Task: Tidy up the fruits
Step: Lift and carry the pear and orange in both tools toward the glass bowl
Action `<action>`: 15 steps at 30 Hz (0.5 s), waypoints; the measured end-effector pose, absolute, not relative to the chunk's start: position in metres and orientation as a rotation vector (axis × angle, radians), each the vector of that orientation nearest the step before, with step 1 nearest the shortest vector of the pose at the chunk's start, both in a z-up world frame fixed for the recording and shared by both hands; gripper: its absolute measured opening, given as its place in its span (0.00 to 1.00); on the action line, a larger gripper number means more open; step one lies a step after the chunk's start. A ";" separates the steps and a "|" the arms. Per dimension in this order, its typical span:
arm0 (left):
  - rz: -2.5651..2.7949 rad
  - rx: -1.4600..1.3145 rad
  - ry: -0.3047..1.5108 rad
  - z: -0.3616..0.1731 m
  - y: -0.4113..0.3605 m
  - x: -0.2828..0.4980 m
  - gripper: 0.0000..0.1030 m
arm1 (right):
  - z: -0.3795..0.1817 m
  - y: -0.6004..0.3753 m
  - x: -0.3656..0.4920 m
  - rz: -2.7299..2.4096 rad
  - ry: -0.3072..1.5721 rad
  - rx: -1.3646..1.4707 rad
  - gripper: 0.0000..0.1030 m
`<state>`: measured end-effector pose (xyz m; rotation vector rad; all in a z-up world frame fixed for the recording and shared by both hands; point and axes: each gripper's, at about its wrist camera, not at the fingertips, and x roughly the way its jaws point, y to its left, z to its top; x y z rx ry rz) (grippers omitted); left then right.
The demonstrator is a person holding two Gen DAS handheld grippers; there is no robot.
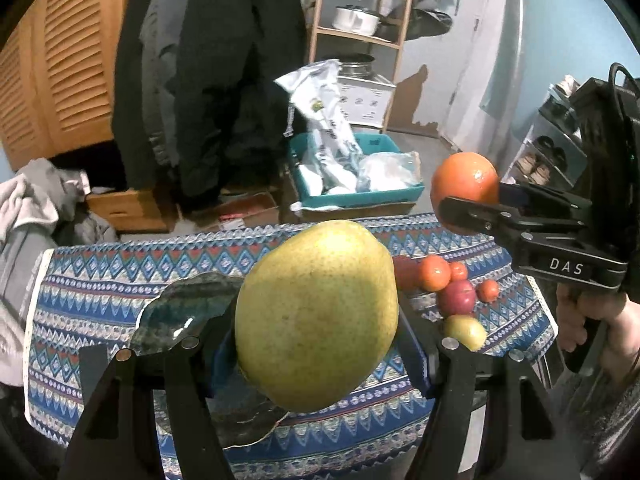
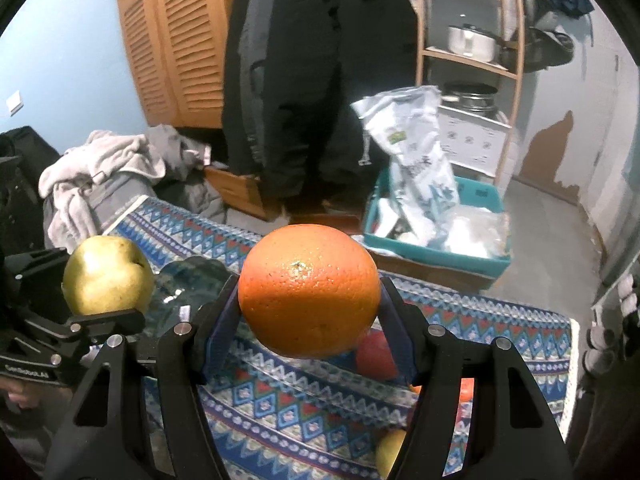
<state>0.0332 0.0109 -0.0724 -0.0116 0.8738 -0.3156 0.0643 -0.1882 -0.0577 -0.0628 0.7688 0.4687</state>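
The yellow-green pear (image 1: 316,316) sits pinched in your left claw (image 1: 316,344), the round orange (image 2: 309,289) in your right claw (image 2: 310,320); lower both gently onto the dark glass plate (image 1: 188,304) on the counter (image 1: 100,280).

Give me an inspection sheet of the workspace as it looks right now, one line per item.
Surface: table under a blue patterned cloth.
Job's things: yellow-green pear and orange both held in the air; glass dish on the cloth; small fruit pile at the table's right side.
Clutter: nothing seen on the table besides these.
Grippers: left claw shut on the pear; right claw shut on the orange.
Cables: black cable looping off the right claw's body.
Surroundings: teal bin with plastic bags, wooden shelf with a metal pot, hanging dark coats, louvred cabinet, heap of clothes.
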 end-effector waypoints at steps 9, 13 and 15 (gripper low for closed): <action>-0.241 -0.050 0.901 -0.088 0.052 0.035 0.68 | -0.069 -0.137 0.075 0.544 0.806 -0.081 0.64; -0.202 -0.066 0.920 -0.098 0.070 0.036 0.68 | -0.073 -0.118 0.080 0.574 0.824 -0.082 0.64; -0.185 -0.072 0.933 -0.104 0.078 0.038 0.68 | -0.077 -0.106 0.082 0.592 0.832 -0.087 0.64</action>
